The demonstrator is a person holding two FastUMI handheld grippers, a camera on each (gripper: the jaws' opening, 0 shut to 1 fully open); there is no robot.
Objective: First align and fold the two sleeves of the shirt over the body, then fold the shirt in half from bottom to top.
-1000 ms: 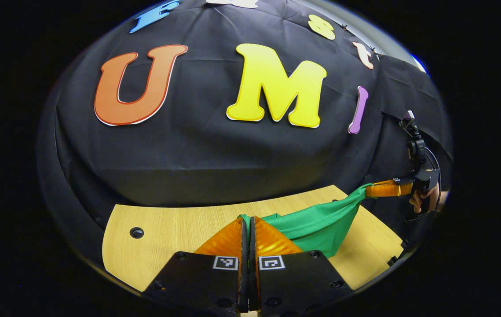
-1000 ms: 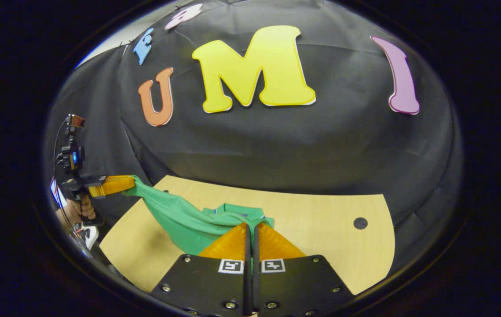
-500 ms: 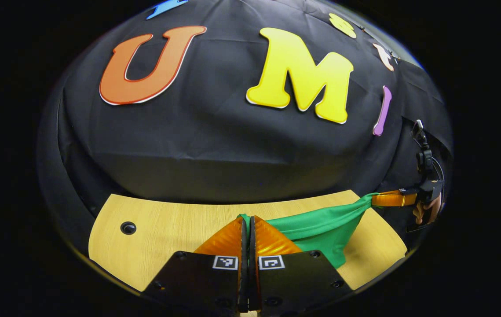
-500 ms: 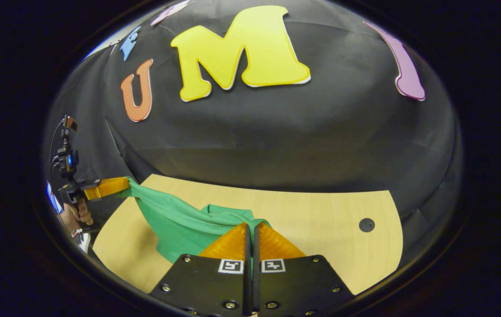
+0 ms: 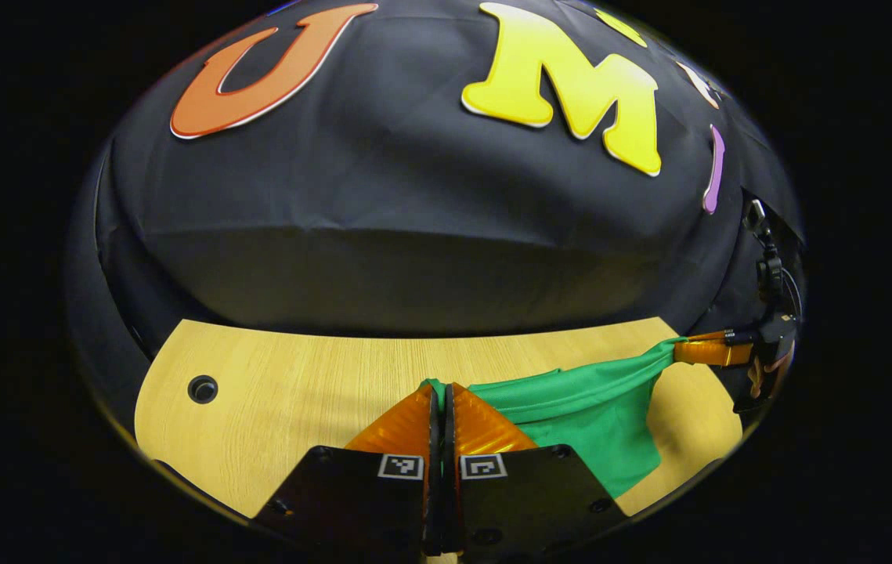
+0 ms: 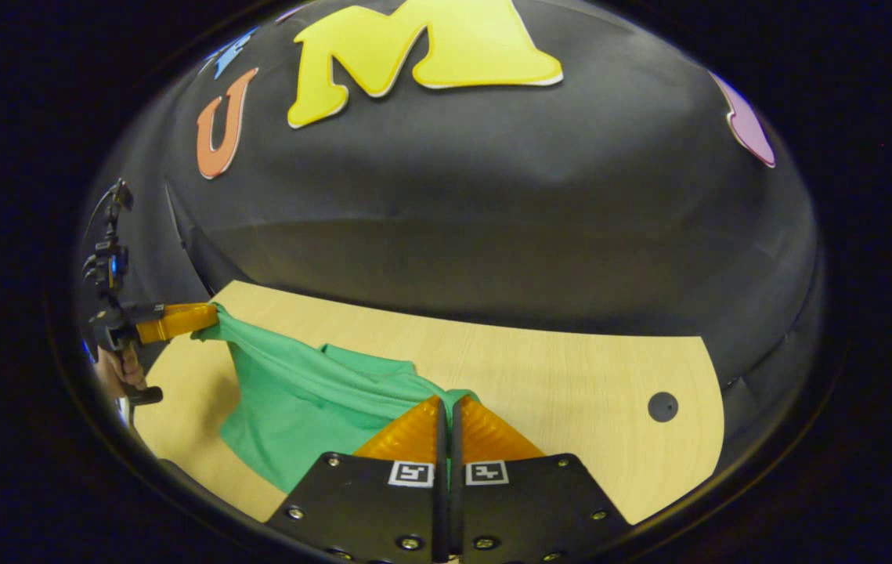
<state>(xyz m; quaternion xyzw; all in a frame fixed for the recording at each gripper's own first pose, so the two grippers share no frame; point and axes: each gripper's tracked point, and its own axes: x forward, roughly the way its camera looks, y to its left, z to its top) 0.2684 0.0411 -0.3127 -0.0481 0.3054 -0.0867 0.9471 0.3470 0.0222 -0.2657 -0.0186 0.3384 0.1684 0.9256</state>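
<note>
Your left gripper [image 5: 439, 395] is clamped, both fingers pressed together on one corner of the green shirt [image 5: 579, 411]; the cloth stretches taut above the wooden desk [image 5: 297, 384] between your two hands, its loose part sagging toward the desk; your right gripper [image 6: 446, 407] is likewise pinched tight on the opposite corner; a dark round hole [image 6: 662, 406] sits in the desk farther right.
</note>
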